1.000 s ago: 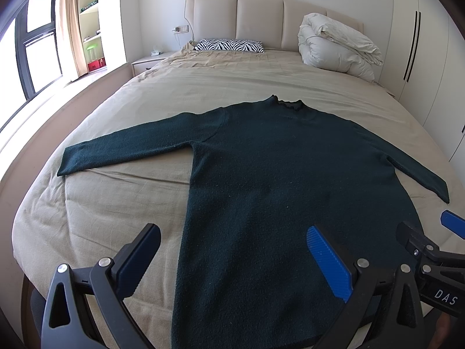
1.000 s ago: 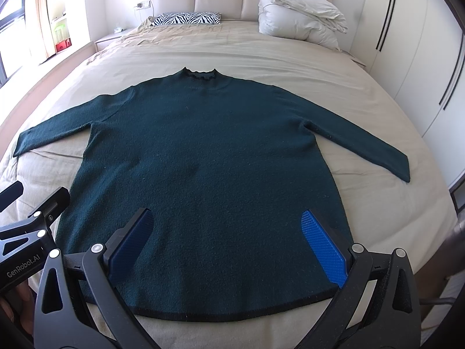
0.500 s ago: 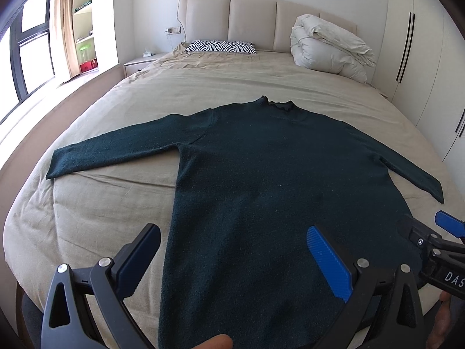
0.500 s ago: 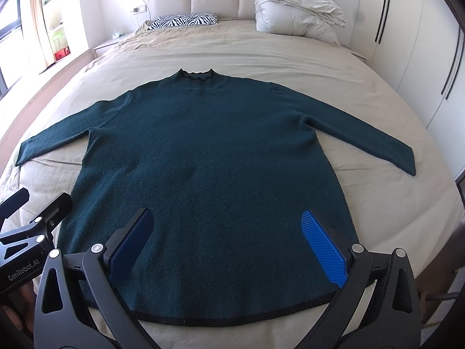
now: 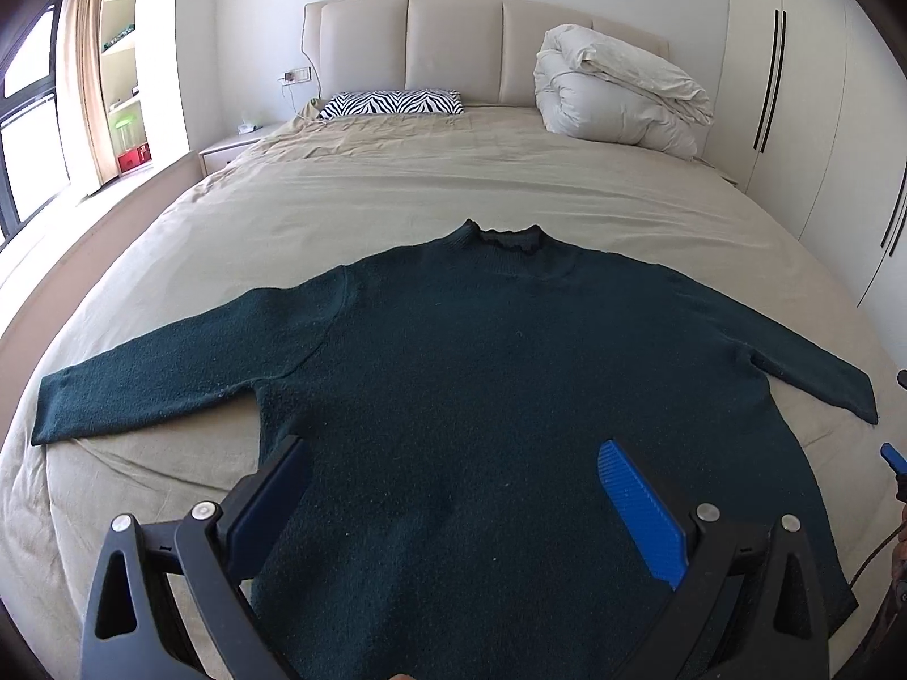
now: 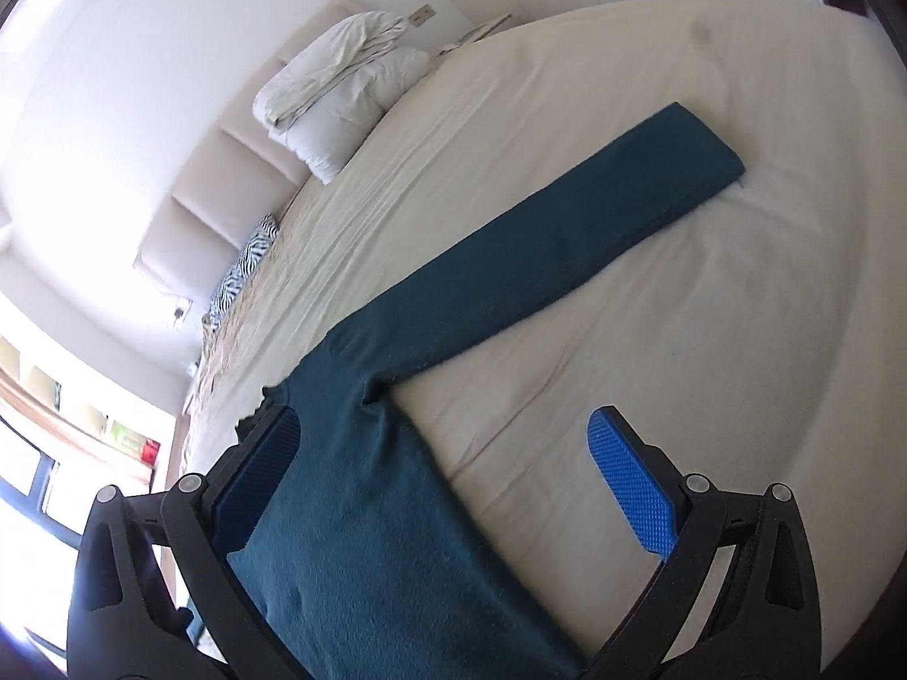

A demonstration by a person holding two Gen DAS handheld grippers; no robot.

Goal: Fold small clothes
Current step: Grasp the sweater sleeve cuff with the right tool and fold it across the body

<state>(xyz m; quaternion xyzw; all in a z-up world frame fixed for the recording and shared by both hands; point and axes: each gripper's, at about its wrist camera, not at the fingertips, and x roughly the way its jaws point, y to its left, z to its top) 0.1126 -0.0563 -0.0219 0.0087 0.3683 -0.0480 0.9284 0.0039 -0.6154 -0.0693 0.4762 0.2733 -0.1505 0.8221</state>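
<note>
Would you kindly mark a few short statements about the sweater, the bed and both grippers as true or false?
1. The dark green sweater lies flat with both sleeves spread. True.
2. The left gripper is shut on the hem. False: it is open, holding nothing.
3. A zebra-print pillow lies by the headboard. True.
4. The white duvet covers the sweater. False: it sits folded at the head of the bed.
5. The right gripper is open. True.
</note>
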